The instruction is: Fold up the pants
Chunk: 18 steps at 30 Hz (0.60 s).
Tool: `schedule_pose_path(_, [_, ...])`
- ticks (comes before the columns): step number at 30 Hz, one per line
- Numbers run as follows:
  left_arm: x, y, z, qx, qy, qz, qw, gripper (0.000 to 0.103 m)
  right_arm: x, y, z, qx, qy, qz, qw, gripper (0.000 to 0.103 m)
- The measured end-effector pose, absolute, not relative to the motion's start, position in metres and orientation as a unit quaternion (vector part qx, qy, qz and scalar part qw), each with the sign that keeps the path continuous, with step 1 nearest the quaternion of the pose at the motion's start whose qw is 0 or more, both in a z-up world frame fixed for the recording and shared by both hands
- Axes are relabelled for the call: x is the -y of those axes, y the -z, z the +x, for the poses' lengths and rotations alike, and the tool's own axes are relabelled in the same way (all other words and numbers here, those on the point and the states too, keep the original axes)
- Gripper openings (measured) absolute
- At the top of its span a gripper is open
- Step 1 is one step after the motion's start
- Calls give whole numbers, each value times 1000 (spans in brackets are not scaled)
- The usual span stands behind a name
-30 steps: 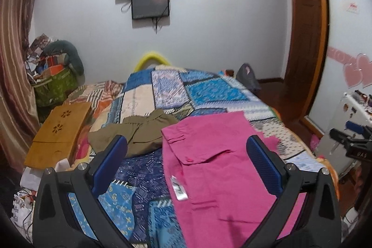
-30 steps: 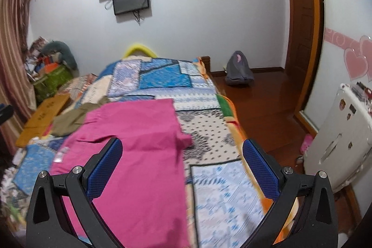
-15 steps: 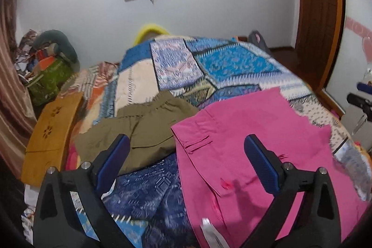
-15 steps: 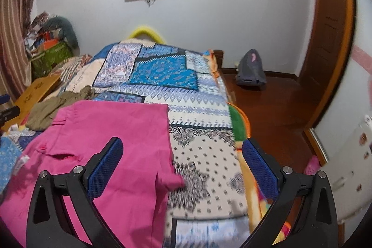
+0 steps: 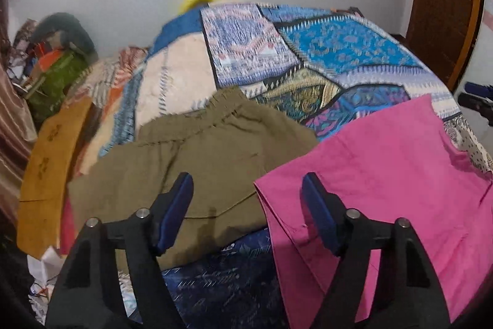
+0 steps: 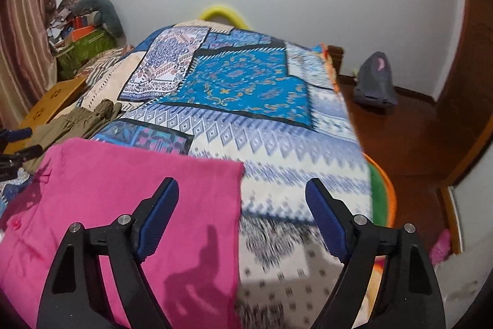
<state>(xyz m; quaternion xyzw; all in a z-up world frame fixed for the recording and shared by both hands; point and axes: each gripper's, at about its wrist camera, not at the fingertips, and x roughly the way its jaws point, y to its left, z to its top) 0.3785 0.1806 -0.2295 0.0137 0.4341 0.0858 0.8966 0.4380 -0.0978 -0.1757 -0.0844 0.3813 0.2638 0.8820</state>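
Pink pants (image 5: 385, 174) lie flat on the patchwork bedspread (image 5: 339, 51). My left gripper (image 5: 246, 185) hovers over their far left corner at the waistband, and the corner lies below the gap. Its jaws are closing, with the blue pads (image 5: 175, 205) apart and pressing on nothing. In the right wrist view the pink pants (image 6: 123, 190) fill the lower left. My right gripper (image 6: 242, 188) stands over their far right corner, jaws closing too, and no cloth is pinched between them. Each gripper shows at the edge of the other's view.
Folded olive pants (image 5: 200, 153) lie just left of the pink ones, touching their edge. A wooden lap table (image 5: 46, 168) and a clutter pile (image 5: 55, 63) sit left of the bed. A grey bag (image 6: 374, 79) stands on the wooden floor at the right.
Both grippers have moved forward and down toward the far edge of the pink pants. Their jaws have narrowed. The pants have not moved.
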Motion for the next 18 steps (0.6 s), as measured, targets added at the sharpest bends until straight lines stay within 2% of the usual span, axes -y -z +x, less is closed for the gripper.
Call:
schedule_pose_path(2, [-183,240,387,-446,-74,7,892,69,88,183,452,-395,-269,-94,873,67])
schedule_pose_path(6, [-189,252,394,-453,-55,-15,890,69,79,198,466,-413,-288,-94,859,66])
schedule_pose_path(10, [-197,260,397,-457,-37,-50,887,68,70,215,473,-438,-303,-90,842,46])
schedule_pose_path(12, [-199,262,397,-460,-24,-64,885,61,68,215,471,-428,-307,-94,845,46])
schedule_pose_path(13, [-200,264,397,-463,-14,-73,883,58,66,214,470,-427,-313,-96,843,40])
schedule_pose_path(15, [-201,265,397,-466,1,-89,880,43,66,213,469,-427,-320,-92,841,28])
schedule_pose_path(16, [-202,266,398,-470,14,-102,877,39,65,213,469,-427,-322,-93,840,18])
schedule_pose_path(17, [-202,266,399,-472,20,-108,875,30,64,213,469,-427,-325,-93,838,13])
schedule_pose_path(18, [-201,266,400,-475,20,-111,873,25,64,212,469,-427,-325,-94,839,12])
